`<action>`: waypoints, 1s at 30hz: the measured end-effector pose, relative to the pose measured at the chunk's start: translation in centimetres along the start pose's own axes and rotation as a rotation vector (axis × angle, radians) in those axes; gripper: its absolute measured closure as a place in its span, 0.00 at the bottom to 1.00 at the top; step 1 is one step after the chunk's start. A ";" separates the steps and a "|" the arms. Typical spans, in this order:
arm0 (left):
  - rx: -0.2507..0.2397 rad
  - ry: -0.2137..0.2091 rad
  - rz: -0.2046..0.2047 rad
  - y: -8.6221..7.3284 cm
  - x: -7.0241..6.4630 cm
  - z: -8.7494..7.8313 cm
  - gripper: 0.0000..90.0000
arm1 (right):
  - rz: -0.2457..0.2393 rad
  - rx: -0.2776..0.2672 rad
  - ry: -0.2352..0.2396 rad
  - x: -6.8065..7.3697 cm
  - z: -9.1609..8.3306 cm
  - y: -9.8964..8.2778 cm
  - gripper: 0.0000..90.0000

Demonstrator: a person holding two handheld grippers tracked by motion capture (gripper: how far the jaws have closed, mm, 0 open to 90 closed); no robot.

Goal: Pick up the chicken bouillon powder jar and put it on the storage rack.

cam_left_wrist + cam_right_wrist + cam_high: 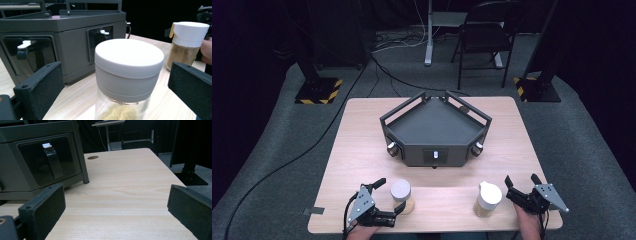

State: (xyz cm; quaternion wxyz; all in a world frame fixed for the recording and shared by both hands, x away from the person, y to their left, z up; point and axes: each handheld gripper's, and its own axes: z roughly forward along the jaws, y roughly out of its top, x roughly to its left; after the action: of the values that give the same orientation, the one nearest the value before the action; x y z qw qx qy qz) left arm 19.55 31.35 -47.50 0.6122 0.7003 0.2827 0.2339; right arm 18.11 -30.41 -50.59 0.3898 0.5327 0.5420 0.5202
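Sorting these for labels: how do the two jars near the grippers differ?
The left jar has a flat, round grey-white lid; the right jar has a white cap with a side spout. The left jar stands between the open left gripper jaws; the right jar stands beside the right gripper. Both stand upright, clear, holding tan contents.

Black two-jaw left gripper [388, 195] and right gripper [522, 184] are each topped by grey three-cornered plates; black cables trail.
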 end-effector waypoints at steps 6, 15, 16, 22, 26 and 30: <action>-0.023 0.055 0.003 -0.5 -1.0 0.6 0.00 | 0.000 -0.001 0.001 0.0 0.0 0.0 0.01; -0.011 0.058 0.012 -0.5 -1.5 1.0 0.00 | 0.000 0.002 0.003 0.0 0.0 0.0 0.01; -0.011 0.058 0.011 -0.5 -1.6 1.1 0.00 | 0.001 0.001 0.003 0.0 0.0 0.0 0.01; -0.004 0.090 -0.026 -0.3 -2.3 1.4 0.00 | -0.001 0.001 0.002 0.0 0.0 0.0 0.01; -0.005 0.081 -0.051 -0.3 -2.1 1.5 0.00 | -0.001 0.001 0.002 0.0 0.0 0.0 0.01; 0.000 0.058 -0.060 -0.2 -1.8 1.5 0.07 | 0.001 0.000 0.002 0.0 0.0 0.0 0.01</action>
State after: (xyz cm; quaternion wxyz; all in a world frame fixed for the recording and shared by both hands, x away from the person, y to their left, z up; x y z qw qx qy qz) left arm 19.18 29.03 -47.92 0.6105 0.6844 0.3214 0.2357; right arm 18.14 -30.44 -50.59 0.3888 0.5323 0.5423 0.5209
